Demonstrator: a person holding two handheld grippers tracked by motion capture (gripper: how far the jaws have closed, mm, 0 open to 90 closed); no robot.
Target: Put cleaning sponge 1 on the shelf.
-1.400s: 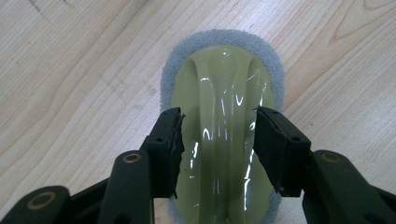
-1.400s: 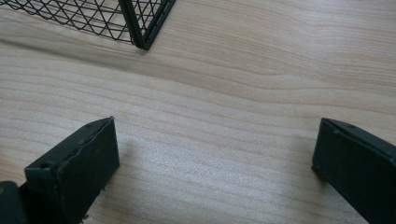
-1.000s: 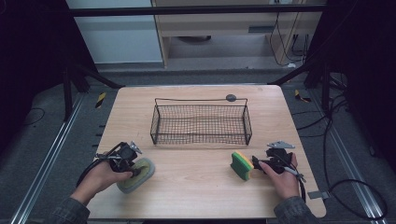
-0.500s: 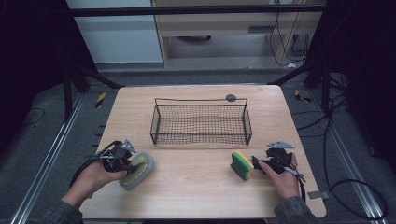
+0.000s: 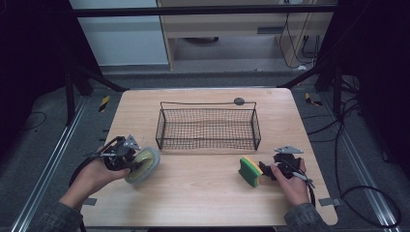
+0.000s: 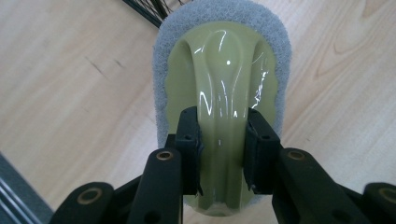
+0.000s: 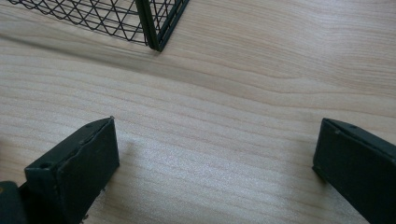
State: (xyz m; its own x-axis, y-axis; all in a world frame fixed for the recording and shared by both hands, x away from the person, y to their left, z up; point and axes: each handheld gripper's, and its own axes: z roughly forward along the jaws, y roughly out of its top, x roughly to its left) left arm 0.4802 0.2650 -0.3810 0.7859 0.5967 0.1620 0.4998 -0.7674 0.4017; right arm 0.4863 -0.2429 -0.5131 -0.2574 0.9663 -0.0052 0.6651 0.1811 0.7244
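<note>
A scrubber (image 5: 142, 166) with a pale green plastic handle and a grey pad is held tilted on edge over the table's front left. My left gripper (image 5: 130, 161) is shut on it. In the left gripper view the two jaws of the left gripper (image 6: 223, 126) pinch the glossy ridge of the scrubber (image 6: 224, 60). A yellow and green sponge (image 5: 250, 171) stands on edge at the front right. My right gripper (image 5: 265, 170) sits just right of it, low over the wood. In the right gripper view the right gripper (image 7: 215, 154) is wide open, with bare table between its jaws.
A black wire basket (image 5: 255, 128) stands in the middle of the wooden table (image 5: 208, 198); its corner (image 7: 154, 23) is ahead of the right gripper. A small dark round object (image 5: 239, 101) lies behind the basket. Dark floor and metal rails surround the table.
My left gripper has lifted the scrubber off the table and tipped it onto its edge. The right gripper and the sponge have stayed where they were.
</note>
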